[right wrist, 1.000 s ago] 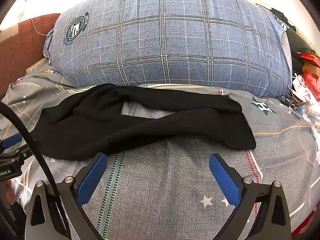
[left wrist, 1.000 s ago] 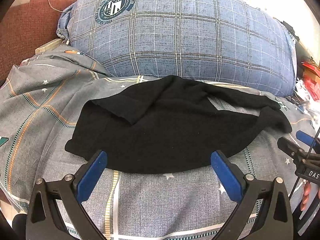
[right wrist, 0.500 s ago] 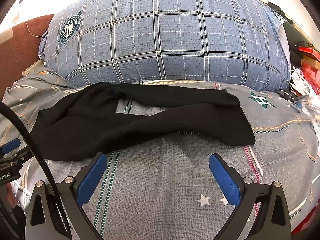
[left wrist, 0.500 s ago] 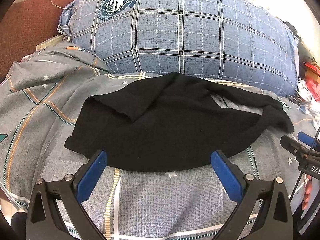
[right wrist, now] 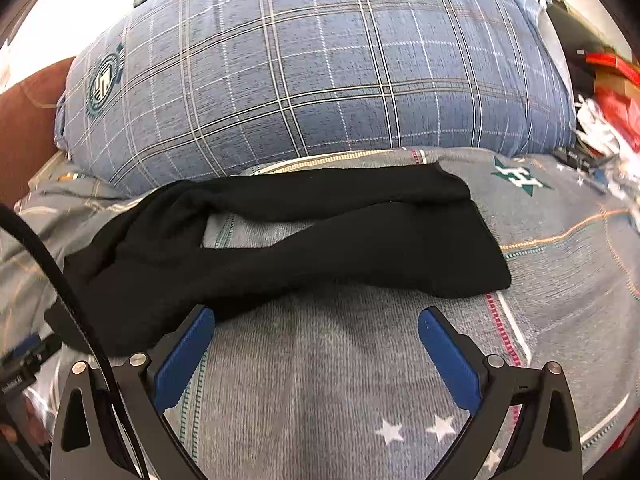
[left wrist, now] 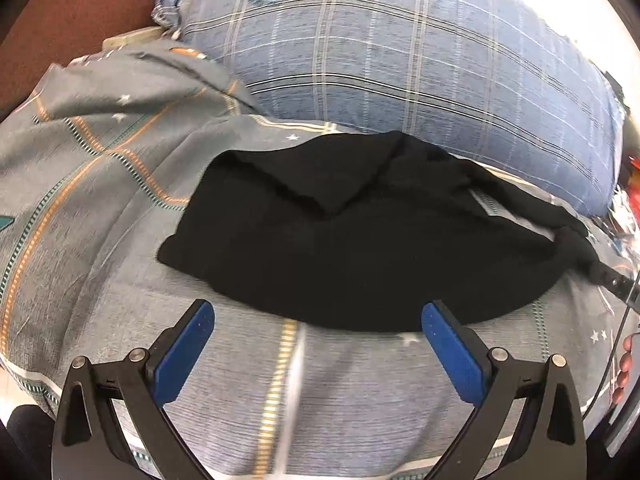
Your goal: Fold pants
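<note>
Through the left wrist camera I count one pair of black pants (left wrist: 360,248), one plaid blue pillow (left wrist: 400,60) and one grey patterned bedsheet (left wrist: 100,200). My left gripper (left wrist: 318,320) has its two blue-padded fingers (left wrist: 184,354) spread wide, released, with nothing between them. The pants lie on the sheet at 12 o'clock from the gripper, their near hem just beyond the fingertips. The cloth is matte black and rumpled, with a corner of the waist end turned over into a pointed flap near the middle. The pillow sits behind the pants at 12 o'clock, its round crest at 11. A dark red surface (left wrist: 60,20) fills the 10 o'clock corner. At 3 o'clock a black part of the right gripper (left wrist: 612,280) pokes in at the frame edge.

Through the right wrist camera I again count one pair of pants (right wrist: 280,248), one pillow (right wrist: 320,80) and one sheet (right wrist: 320,380). My right gripper (right wrist: 316,320) is likewise released, both fingers (right wrist: 450,364) wide apart over bare sheet. Here I see two legs running toward 2 o'clock: they part to show a patch of sheet, then overlap at the cuffs. The wide end lies at 9 o'clock, touching the left finger's tip. One cable (right wrist: 60,280) crosses at 9 o'clock. Red and white clutter (right wrist: 608,100) sits at 2 o'clock.
</note>
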Tool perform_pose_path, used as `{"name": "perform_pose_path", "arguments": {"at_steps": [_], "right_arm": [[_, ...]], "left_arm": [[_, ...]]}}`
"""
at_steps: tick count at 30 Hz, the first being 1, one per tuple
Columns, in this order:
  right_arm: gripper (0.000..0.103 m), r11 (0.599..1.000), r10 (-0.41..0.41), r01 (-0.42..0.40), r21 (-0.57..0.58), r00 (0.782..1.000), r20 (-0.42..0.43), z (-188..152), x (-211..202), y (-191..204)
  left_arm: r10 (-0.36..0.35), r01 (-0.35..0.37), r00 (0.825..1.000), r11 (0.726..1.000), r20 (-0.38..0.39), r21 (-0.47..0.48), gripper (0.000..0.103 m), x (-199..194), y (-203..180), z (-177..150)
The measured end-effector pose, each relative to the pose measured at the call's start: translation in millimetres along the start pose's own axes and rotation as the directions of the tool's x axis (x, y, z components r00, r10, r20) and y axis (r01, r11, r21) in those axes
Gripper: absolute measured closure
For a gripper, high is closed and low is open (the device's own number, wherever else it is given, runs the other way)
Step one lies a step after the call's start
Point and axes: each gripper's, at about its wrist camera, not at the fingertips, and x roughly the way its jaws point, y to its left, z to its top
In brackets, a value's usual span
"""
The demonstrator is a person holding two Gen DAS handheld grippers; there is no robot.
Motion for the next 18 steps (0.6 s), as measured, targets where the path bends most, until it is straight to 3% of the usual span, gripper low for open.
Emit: {"name": "perform_pose_path", "arguments": {"at_steps": [8, 14, 17, 18], "right_arm": [[0.000, 0.992, 0.019, -0.016, 0.123, 0.999, -0.028, 19, 22, -10], [0.001, 0.963, 0.079, -0.057, 0.264, 0.994, -0.075, 26, 50, -20], [0.026, 0.965, 0.089, -0.072, 0.254, 0.994, -0.058, 25, 55, -21], [0.044, 0.969, 0.088, -0.073, 0.237, 0.995, -0.052, 24, 54, -21]], "left_arm": [[0.003, -0.004, 1.000, 0.997, -0.015, -0.077, 0.000, 10, 19, 5], [-0.024, 0.016, 0.998, 0.989, -0.054, -0.147, 0.000, 25, 30, 9], [-0.051, 0.037, 0.996, 0.983, -0.075, -0.178, 0.000, 35, 33, 14], [-0.051, 0.036, 0.996, 0.983, -0.076, -0.181, 0.000, 38, 32, 15]]}}
